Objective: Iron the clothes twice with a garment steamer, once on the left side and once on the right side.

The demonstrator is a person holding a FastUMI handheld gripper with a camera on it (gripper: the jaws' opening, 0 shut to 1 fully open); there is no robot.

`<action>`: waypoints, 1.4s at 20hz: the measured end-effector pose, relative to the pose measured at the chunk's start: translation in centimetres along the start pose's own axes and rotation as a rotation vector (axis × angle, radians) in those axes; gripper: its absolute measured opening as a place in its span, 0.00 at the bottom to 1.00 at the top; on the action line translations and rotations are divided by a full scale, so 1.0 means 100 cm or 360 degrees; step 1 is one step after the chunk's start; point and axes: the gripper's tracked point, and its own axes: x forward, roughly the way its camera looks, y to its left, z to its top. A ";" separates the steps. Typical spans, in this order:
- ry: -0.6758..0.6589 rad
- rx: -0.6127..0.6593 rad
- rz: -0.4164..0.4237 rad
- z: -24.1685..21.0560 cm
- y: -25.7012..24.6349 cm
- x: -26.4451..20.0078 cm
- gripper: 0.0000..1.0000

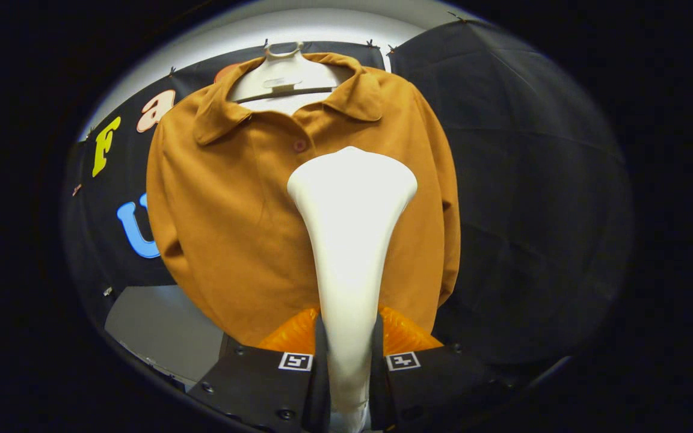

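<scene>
Gripper (348, 337) jaws clamped on the handle of the white garment steamer (349, 240), both fingers pressing its sides; steamer stands upright btwn them, wide head up top. Just beyond the head hangs the brown collared shirt (232, 210) on a white hanger (283, 81), head in front of the shirt's middle-right, near the placket; contact w/ fabric can't be told.

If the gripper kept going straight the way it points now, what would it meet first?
The gripper is shut on the white garment steamer, both fingers pressing its handle. Straight ahead, the steamer's head would likely meet the orange shirt on its hanger first; the remaining gap is unclear.
</scene>
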 end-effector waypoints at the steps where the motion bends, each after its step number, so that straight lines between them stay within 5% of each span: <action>1: -0.0026 0.0015 -0.0001 0.009 -0.004 0.003 0.29; 11: -0.0036 0.0078 0.0076 0.019 -0.020 0.037 0.29; 28: 0.0431 0.0106 -0.0056 -0.118 -0.054 0.069 0.30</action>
